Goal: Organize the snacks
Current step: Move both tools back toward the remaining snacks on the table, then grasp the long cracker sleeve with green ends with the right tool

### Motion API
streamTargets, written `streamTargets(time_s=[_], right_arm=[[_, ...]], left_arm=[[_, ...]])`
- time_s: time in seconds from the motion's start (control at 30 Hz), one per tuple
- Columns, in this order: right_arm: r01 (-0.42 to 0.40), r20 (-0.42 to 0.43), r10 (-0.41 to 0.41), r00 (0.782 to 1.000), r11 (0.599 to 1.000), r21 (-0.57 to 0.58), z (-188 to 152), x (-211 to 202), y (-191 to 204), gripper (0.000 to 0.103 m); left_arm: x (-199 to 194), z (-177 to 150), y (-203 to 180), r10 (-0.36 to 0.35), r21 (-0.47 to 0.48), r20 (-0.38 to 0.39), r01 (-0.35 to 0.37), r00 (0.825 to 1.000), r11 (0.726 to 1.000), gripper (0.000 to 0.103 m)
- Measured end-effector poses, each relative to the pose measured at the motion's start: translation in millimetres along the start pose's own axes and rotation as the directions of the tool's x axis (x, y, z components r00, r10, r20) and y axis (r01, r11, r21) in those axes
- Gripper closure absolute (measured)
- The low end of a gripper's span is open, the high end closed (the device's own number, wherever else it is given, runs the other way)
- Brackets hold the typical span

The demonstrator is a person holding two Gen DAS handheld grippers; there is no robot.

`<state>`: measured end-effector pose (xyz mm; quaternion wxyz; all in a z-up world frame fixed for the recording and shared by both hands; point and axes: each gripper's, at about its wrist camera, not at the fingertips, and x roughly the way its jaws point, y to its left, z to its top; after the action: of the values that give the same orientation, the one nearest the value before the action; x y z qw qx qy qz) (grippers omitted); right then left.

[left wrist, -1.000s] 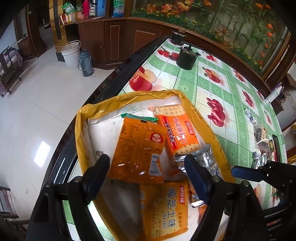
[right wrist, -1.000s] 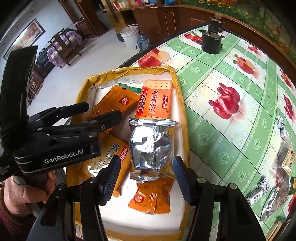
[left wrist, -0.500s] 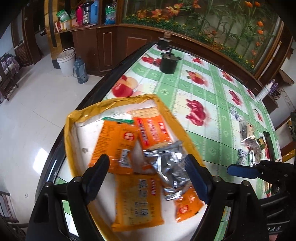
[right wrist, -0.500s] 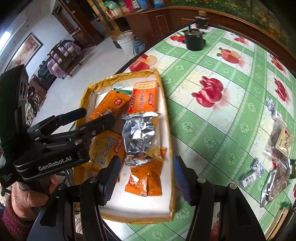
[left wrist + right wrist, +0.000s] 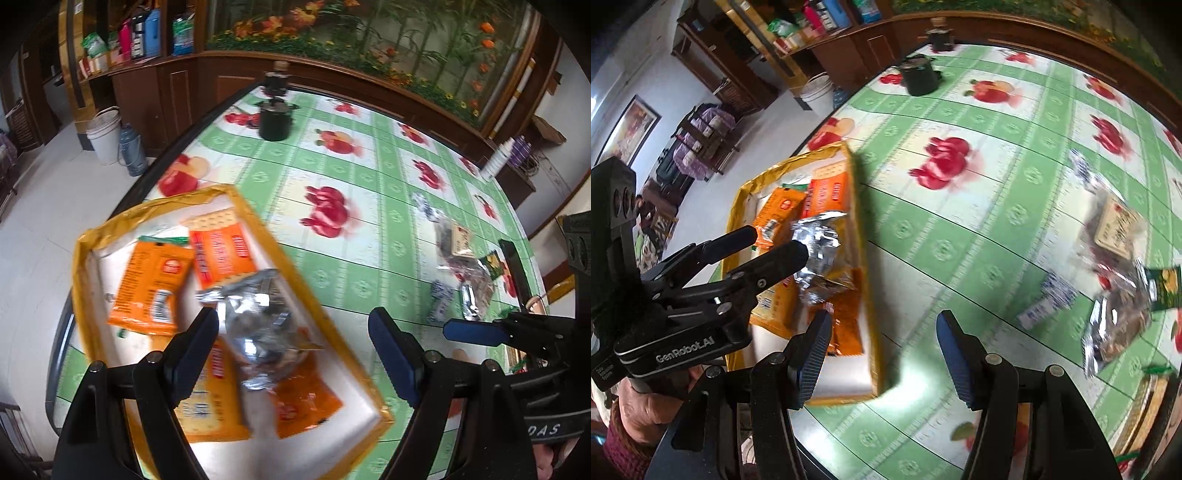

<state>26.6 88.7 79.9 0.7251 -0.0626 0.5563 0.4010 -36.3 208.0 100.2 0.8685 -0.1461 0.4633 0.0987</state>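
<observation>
A yellow-rimmed tray (image 5: pixel 295 273) (image 5: pixel 798 162) at the table's left edge holds a silver foil packet (image 5: pixel 258 314) (image 5: pixel 818 243), an orange cracker packet (image 5: pixel 221 254) (image 5: pixel 825 194) and other orange packets (image 5: pixel 151 288) (image 5: pixel 779 210). Loose snacks (image 5: pixel 465 273) (image 5: pixel 1115 288) and a small blue-white packet (image 5: pixel 439 299) (image 5: pixel 1047 302) lie on the cloth to the right. My left gripper (image 5: pixel 291 332) (image 5: pixel 774 243) hangs open over the tray's right rim, holding nothing. My right gripper (image 5: pixel 882 332) (image 5: pixel 472 330) is open over bare cloth just right of the tray.
The green fruit-print tablecloth (image 5: pixel 960 229) covers the table. A black pot (image 5: pixel 275 120) (image 5: pixel 919 75) stands at the far end, and a dark flat strip (image 5: pixel 513 269) lies beside the loose snacks. A white bucket (image 5: pixel 105 134) sits on the floor to the left.
Both grippers have moved right, off the tray's middle and closer to the loose snacks. The tray now sits further left in both views. Both sets of jaws stand as wide as before.
</observation>
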Motion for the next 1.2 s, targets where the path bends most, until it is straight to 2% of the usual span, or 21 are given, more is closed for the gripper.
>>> streamTargets(time_s=[0.43, 0.67, 0.83, 1.0, 1.13, 1.2], right_arm=[[0.027, 0.058, -0.038, 0.998, 0.983, 0.184, -36, -43, -82, 0.04], [0.067, 0.063, -0.092, 0.994, 0.942, 0.328, -76, -63, -143, 0.04], [0.131, 0.059, -0.171, 0.984, 0.899, 0.419, -104, -80, -185, 0.04], [0.222, 0.046, -0.272, 0.961, 0.862, 0.457, -121, -92, -212, 0.04], [0.244, 0.01, -0.284, 0.959, 0.84, 0.485, -132, -87, -230, 0.04], [0.27, 0.009, -0.311, 0.95, 0.837, 0.476, -132, -85, -227, 0.04]], left_arm=[[16, -17, -84, -0.086, 0.137, -0.06, 0.093, 0.995, 0.986, 0.021], [30, -36, -136, -0.131, 0.225, -0.117, 0.154, 0.984, 0.962, 0.021], [41, -57, -171, -0.155, 0.288, -0.173, 0.201, 0.973, 0.936, 0.021], [45, -64, -184, -0.162, 0.31, -0.195, 0.218, 0.967, 0.925, 0.021], [46, -65, -182, -0.163, 0.297, -0.196, 0.217, 0.967, 0.93, 0.021], [46, -65, -180, -0.163, 0.291, -0.195, 0.215, 0.967, 0.932, 0.021]])
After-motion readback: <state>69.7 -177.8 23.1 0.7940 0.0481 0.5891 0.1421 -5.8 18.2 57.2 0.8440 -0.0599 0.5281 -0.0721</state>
